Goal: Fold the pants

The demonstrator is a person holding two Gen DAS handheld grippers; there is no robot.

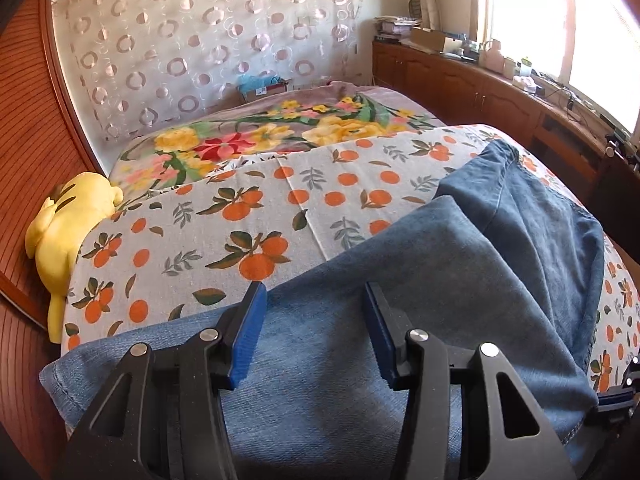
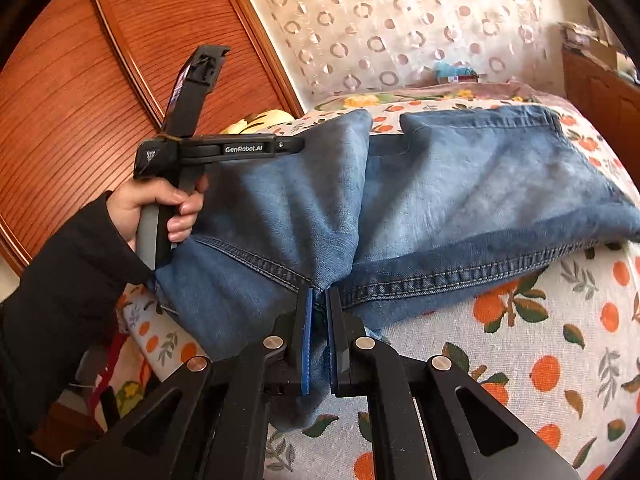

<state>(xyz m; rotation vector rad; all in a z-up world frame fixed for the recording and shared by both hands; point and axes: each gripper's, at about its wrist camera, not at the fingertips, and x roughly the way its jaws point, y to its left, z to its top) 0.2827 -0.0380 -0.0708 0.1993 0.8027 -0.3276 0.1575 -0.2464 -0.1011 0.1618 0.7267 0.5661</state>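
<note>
Jeans [image 2: 460, 184] lie on a bed, on a sheet [image 2: 540, 340] printed with oranges and leaves. They are folded over, with two blue layers meeting at a crease near the middle.

Closest in the right wrist view, the right gripper [image 2: 318, 300] has its blue pads squeezed almost together on a bunch of denim at the stitched seam. The cloth under the pads hangs down out of sight behind the black arms, so how much is caught is hard to see.

On the left side of that view, a hand [image 2: 160, 212] in a dark sleeve wraps around the handle of the left gripper [image 1: 316, 292]. Its tip is hidden behind the jeans there.

In the left wrist view, the left gripper tilts down over the pale denim. Its blue pads stand about half apart with nothing between them. Whether they touch the cloth is not clear.

Farther back, a yellow plush toy [image 1: 68, 224] sits at the bed's edge, partly cut off. Behind it lie a flowered blanket [image 1: 240, 136] and a curtain [image 1: 208, 40] with rings. The window is too bright to see through.
</note>
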